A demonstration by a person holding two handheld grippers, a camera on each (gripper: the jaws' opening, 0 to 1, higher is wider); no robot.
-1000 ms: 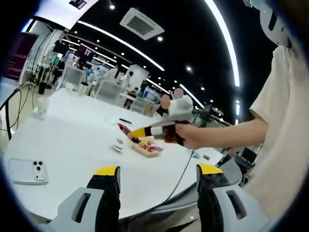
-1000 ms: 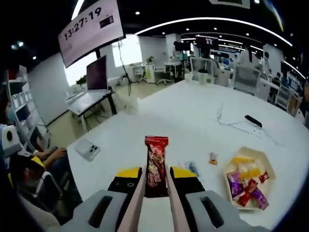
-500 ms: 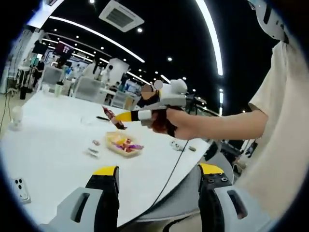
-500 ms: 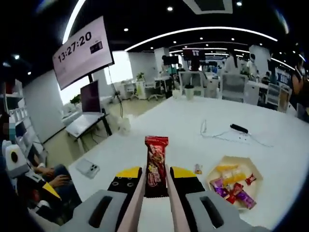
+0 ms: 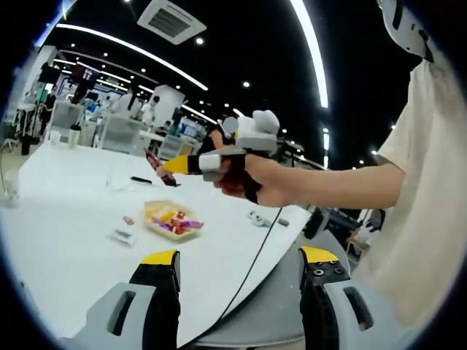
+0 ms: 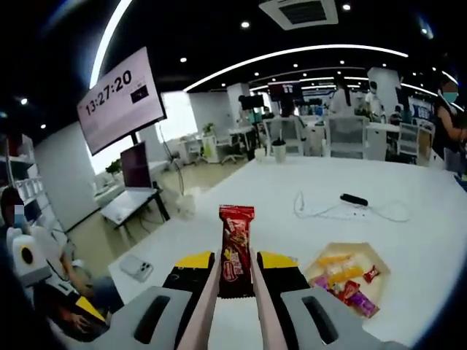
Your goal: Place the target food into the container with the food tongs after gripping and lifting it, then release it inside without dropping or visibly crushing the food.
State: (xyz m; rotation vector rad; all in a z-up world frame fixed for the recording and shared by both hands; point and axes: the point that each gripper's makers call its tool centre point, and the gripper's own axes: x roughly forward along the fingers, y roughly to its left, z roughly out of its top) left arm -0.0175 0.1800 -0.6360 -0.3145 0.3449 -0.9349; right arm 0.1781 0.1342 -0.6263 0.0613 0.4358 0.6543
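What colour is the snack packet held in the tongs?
Red, with small printed markings; the snack packet shows best in the right gripper view.

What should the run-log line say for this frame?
phase: carrying | right gripper: shut on red snack bar, held above white table | container: holds wrapped sweets, bar not yet inside | left gripper: open

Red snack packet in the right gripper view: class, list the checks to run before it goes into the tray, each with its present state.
1. Right gripper jaws clamped on the red snack packet: ok.
2. Packet visibly crushed: cannot tell.
3. Packet lifted off the white table: ok.
4. Packet over the tray: not ok, the tray lies to its right.
5. Room in the tray among the other wrapped snacks: ok.
6. Left gripper open and holding nothing: ok.
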